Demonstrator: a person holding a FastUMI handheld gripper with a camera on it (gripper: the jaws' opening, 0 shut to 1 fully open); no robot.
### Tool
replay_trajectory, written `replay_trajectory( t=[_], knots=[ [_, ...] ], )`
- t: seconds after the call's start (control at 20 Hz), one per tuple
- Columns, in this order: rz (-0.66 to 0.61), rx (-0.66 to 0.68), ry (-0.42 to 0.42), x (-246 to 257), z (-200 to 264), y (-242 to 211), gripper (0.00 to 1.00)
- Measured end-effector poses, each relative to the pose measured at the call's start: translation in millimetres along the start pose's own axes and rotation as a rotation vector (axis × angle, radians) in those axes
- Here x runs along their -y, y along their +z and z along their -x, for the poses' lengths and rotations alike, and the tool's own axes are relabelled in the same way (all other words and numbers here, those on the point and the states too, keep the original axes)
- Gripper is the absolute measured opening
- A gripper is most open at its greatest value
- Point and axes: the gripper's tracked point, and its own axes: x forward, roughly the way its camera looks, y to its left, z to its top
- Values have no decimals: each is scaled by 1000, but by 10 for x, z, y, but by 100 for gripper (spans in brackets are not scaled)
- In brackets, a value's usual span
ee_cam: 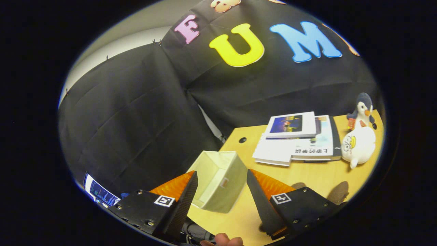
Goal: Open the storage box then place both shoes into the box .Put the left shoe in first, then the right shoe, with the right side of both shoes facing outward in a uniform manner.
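The cream fabric storage box (218, 177) stands open-topped on the wooden table (307, 174), near the table's left edge, and its inside looks empty. My gripper (222, 184) hovers above it, tilted, with the fingers spread wide apart and nothing between them but the box seen beyond. The box sits just ahead of the fingertips, framed by them without contact. Two rounded brown shapes (338, 192) lie on the table to the right of the right finger; I cannot tell what they are.
A stack of books (297, 140) lies at the back of the table. A plush penguin (360, 131) stands to its right, near the table's far corner. A cable hole (242, 139) is in the tabletop behind the box. A fingertip (222, 240) shows below the gripper.
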Motion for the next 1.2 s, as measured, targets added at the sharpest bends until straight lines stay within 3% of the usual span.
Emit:
replay_trajectory(
  t=[0.25,0.5,0.9,1.2],
  knots=[
    [-49,-5,-112,518,152,-228,88],
    [-12,-73,-225,1015,79,-735,88],
    [-19,-271,-286,1497,-150,-1635,88],
    [-53,-389,-319,1817,-377,-1967,85]
  ],
)
